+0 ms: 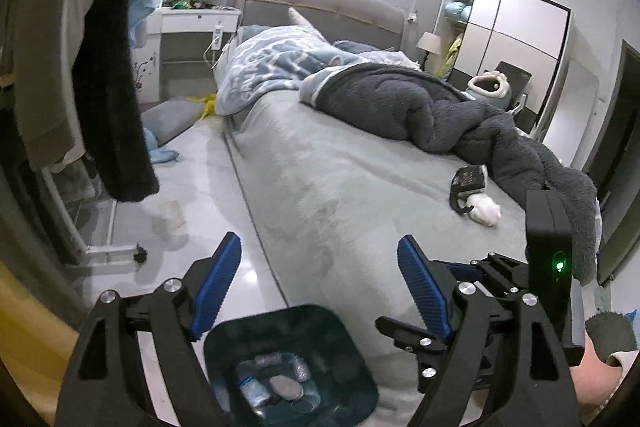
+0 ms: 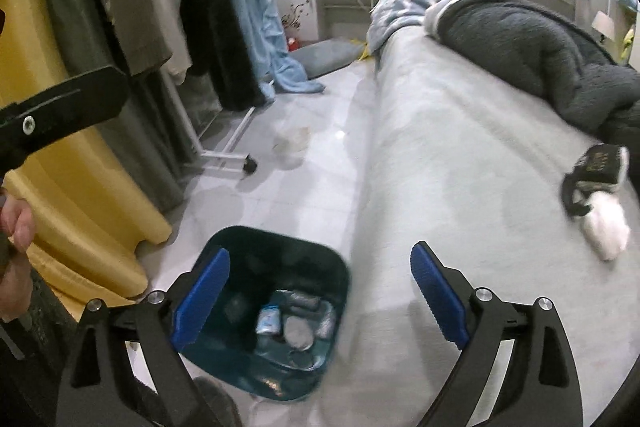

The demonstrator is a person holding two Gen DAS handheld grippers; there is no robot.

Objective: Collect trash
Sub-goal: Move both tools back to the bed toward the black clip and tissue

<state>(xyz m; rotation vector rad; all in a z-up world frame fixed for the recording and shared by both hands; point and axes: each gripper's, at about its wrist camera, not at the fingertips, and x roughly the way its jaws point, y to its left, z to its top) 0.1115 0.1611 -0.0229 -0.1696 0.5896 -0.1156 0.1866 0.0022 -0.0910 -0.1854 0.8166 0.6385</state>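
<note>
1. Currently, the left gripper (image 1: 320,291) stands with its jaws wide apart and nothing between the blue pads; it hangs over the rim zone of the trash bin (image 1: 338,337).
2. The right gripper (image 2: 320,301) is likewise spread wide and empty, positioned above the same trash bin (image 2: 340,271).
3. The bin stands on the floor (image 2: 280,195), touching or just beside the edge of the bed (image 2: 460,167). Which of the 2, the views do not settle.
4. Done so far, as a judgement: the bin already holds several pieces of trash (image 2: 298,337), including crumpled wrappers and a flat grey lump.
5. Left to collect, as a judgement: a white crumpled tissue (image 2: 606,227) lies on the bed beside a dark pouch with a strap (image 2: 596,163). A clear crumpled plastic piece (image 2: 292,143) lies on the floor near the clothes rack base (image 2: 228,157).
6. Whether the pouch counts as trash cannot be determined.
7. Surroundings: a dark grey blanket (image 1: 420,107) is heaped on the bed, just beside the tissue and pouch. Hanging clothes (image 2: 208,7) fill the rack, and a yellow curtain (image 2: 60,167) hangs beside them.
8. Obstructions: the blanket edge crowds the tissue; the rack's wheeled foot sits near the floor plastic. The bed surface between bin and tissue is unobstructed.
</note>
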